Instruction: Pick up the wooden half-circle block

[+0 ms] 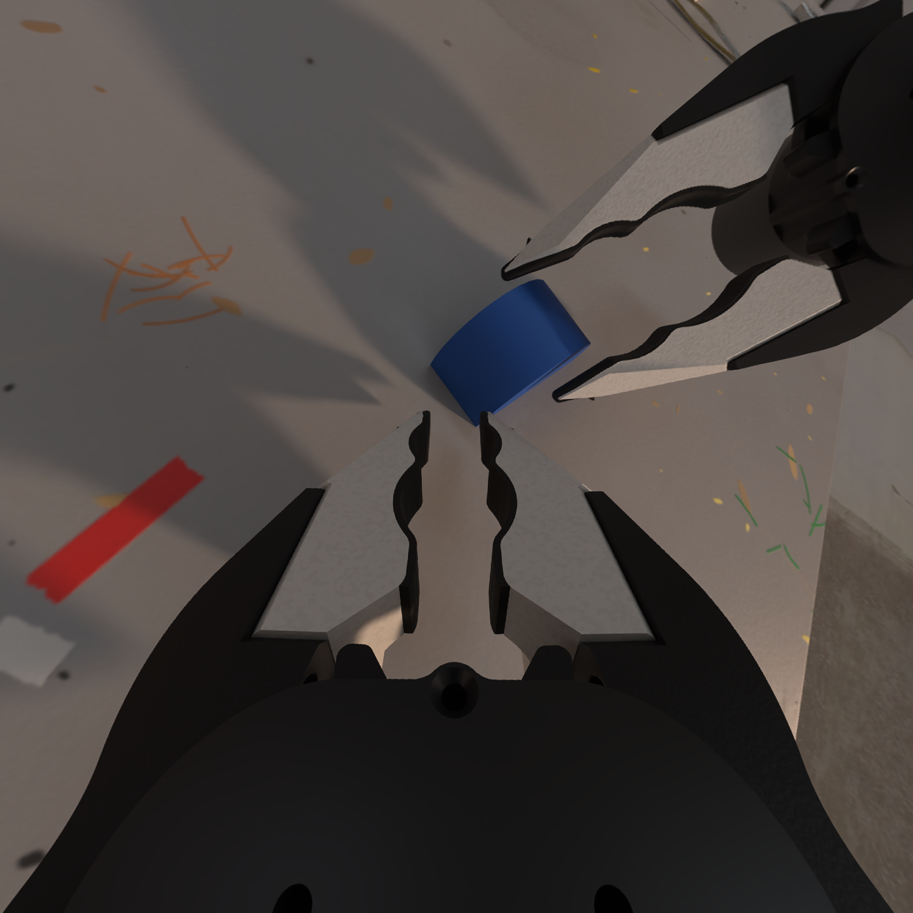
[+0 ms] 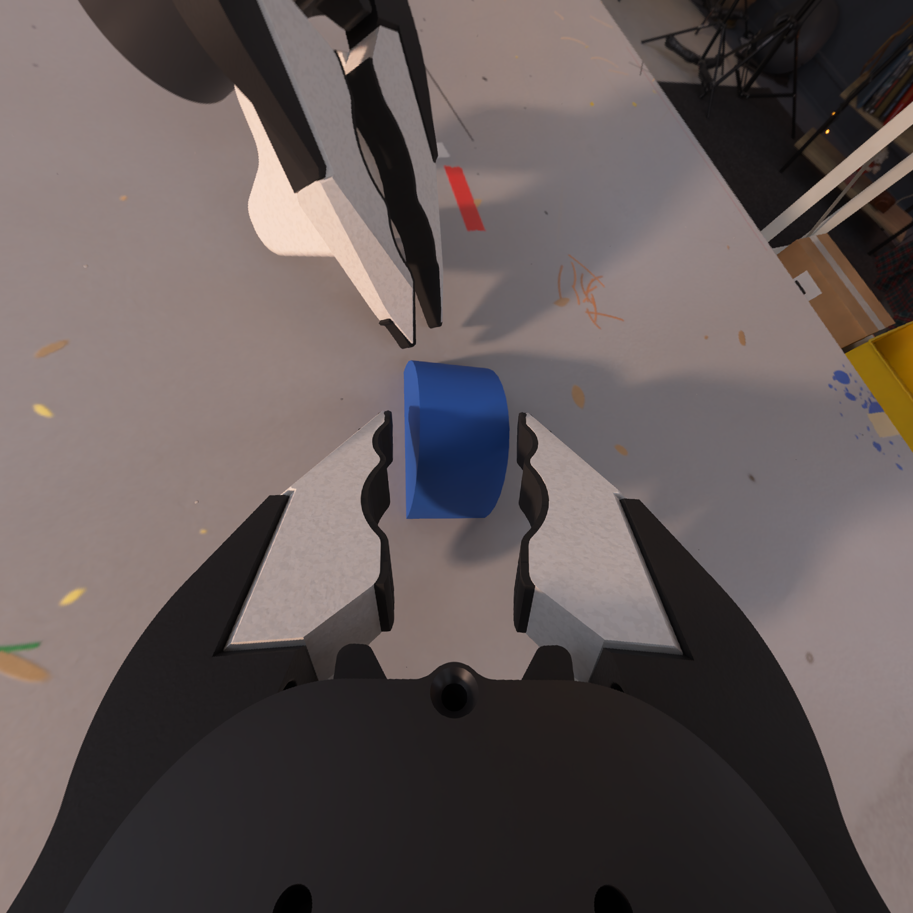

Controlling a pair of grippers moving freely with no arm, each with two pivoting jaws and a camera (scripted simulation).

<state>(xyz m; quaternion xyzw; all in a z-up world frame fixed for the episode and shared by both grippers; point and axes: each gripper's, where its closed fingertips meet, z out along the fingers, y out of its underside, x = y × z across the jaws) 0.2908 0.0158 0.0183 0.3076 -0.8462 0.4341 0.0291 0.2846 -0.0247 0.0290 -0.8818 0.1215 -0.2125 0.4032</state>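
The paint-flecked grey bench (image 2: 197,306) carries everything. The right gripper (image 2: 453,420) has its jaws wide, flanking but not touching the blue wooden half-circle block (image 2: 454,439). The left gripper (image 1: 453,420), jaws narrowly parted and empty, hovers just beside the block.

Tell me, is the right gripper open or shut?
Open. The right gripper has its fingers spread either side of the blue half-circle block, with gaps showing on both sides, so nothing is squeezed yet.
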